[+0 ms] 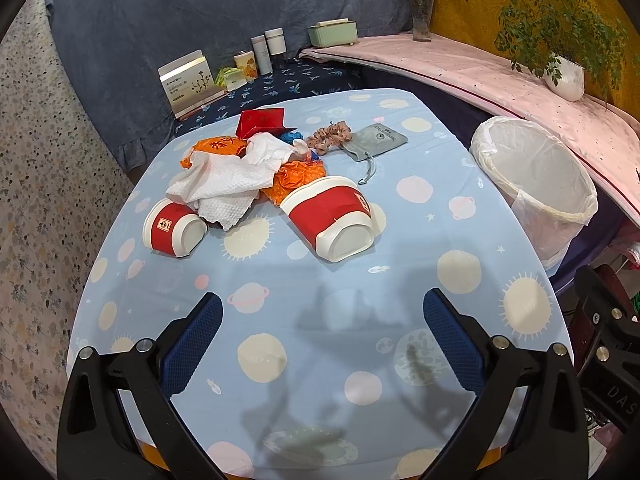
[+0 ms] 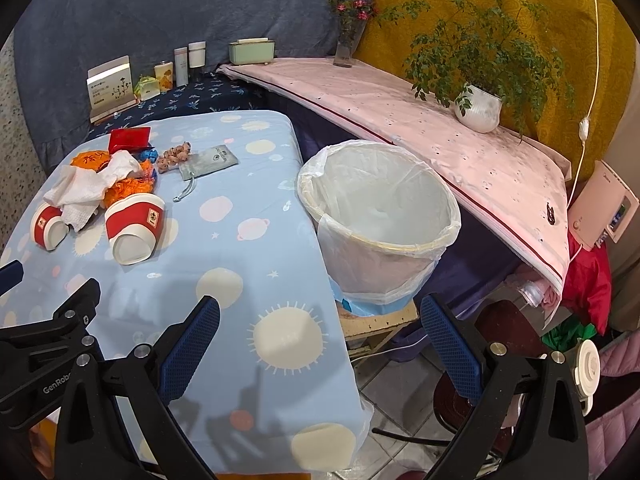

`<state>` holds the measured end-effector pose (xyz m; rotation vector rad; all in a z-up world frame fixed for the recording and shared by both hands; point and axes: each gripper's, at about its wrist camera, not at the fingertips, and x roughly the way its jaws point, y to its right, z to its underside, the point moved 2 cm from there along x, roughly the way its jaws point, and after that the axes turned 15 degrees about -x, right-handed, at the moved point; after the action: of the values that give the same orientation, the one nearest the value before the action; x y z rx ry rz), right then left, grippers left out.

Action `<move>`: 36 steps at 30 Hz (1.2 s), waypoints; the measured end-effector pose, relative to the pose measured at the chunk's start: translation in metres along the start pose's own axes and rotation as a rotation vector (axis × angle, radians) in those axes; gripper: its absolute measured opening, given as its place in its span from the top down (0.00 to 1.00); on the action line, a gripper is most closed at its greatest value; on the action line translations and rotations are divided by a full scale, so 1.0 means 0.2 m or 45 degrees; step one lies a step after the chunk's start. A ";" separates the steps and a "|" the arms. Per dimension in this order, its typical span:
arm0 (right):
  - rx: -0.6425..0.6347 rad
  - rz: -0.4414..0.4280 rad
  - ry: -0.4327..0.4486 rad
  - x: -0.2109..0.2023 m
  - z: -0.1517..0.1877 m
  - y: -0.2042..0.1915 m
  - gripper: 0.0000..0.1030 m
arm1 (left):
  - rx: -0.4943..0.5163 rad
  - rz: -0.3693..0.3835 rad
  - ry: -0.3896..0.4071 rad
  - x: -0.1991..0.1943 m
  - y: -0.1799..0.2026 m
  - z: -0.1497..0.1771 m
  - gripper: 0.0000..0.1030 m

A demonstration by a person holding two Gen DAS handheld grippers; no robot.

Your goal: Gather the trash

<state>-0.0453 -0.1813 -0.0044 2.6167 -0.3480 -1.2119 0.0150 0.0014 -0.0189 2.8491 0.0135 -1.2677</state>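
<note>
A heap of trash lies at the far side of the blue table: two red-and-white paper cups on their sides, crumpled white tissue, orange plastic wrap and a red card. The white-lined bin stands off the table's right edge. My left gripper hovers open over the near tabletop, well short of the cups. My right gripper is open above the table's right edge, in front of the bin. Both hold nothing.
A brown scrunchie and a grey drawstring pouch lie beside the heap. Boxes and bottles line the dark shelf behind. A pink-covered ledge carries a flower vase and a potted plant. A chair is lower right.
</note>
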 end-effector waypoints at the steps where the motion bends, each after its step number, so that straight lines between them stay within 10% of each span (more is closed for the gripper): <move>1: -0.001 -0.001 0.000 0.00 0.00 0.00 0.06 | -0.001 0.000 -0.001 0.00 0.00 0.00 0.07; 36: 0.028 0.034 0.028 -0.02 -0.05 0.02 0.06 | -0.024 0.040 0.014 0.00 -0.02 -0.03 0.07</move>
<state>-0.0415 -0.1829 0.0063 2.6332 -0.3936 -1.1769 0.0194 0.0057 -0.0159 2.8285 -0.0185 -1.2399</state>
